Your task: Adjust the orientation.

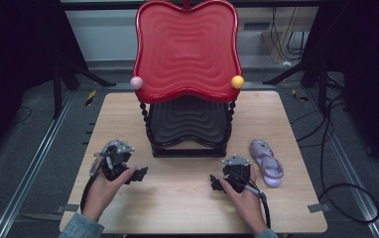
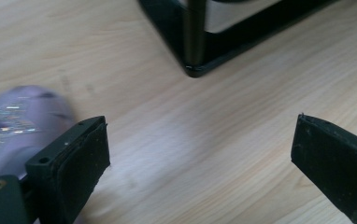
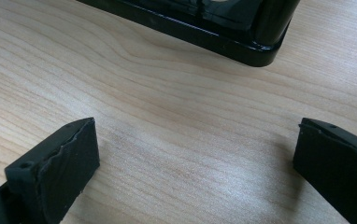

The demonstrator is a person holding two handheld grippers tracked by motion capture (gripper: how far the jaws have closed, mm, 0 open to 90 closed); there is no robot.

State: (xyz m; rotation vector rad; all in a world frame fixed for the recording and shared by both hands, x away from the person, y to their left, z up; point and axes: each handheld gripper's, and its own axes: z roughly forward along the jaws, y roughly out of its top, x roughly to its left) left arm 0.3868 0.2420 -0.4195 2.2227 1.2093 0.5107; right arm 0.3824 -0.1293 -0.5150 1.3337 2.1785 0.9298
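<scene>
A: Left to right, quick. What have I got on the left?

B: My left gripper (image 1: 139, 174) sits on the table (image 1: 177, 208) in front of the stand's left front corner, jaws spread wide, nothing between them. In the left gripper view a lilac glittery shoe (image 2: 15, 121) lies just beside and behind the jaw at the left of that view, outside the gap. In the high view that same shoe (image 1: 96, 165) peeks out at the gripper's outer side, away from the stand.

A: Middle?

B: Black two-tier stand (image 1: 187, 144) with a red wavy tray (image 1: 187, 49) on top, a pink ball (image 1: 136, 82) and a yellow ball (image 1: 237, 82) at its front corners. Its base corner (image 2: 193, 70) shows ahead of my left jaws, well apart.

A: Right?

B: My right gripper (image 1: 216, 182) is in front of the stand's right front corner, jaws wide too, bare wood between them. The second lilac sandal (image 1: 266, 162) lies right of the stand's right front corner, near that gripper's outer side, not touching.
</scene>
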